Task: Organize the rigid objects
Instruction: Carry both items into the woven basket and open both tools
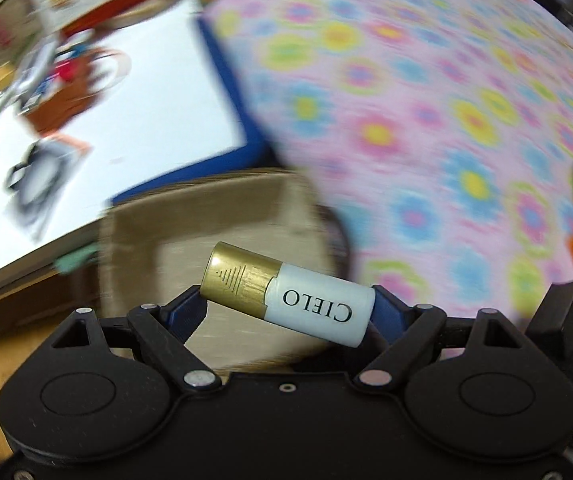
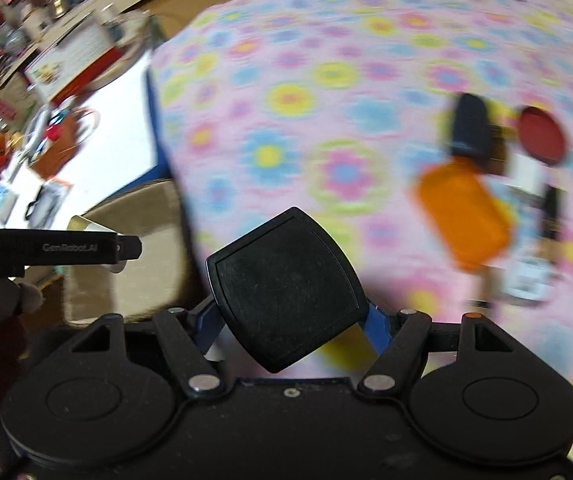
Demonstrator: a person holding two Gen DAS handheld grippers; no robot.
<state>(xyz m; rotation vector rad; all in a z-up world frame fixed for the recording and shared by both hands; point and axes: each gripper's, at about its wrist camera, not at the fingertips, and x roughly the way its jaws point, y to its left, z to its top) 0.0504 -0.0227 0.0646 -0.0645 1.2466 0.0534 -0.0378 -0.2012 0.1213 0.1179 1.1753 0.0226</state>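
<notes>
Your left tongs (image 1: 288, 304) clamp a white-and-gold CIELO bottle (image 1: 286, 294) endwise; your right tongs (image 2: 288, 316) grip a black square case (image 2: 286, 290) over the floral bedspread (image 2: 366, 60).

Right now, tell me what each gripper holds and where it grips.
Left gripper: white-and-gold CIELO bottle, clamped end to end. Right gripper: flat black case, gripped by its opposite edges.
</notes>
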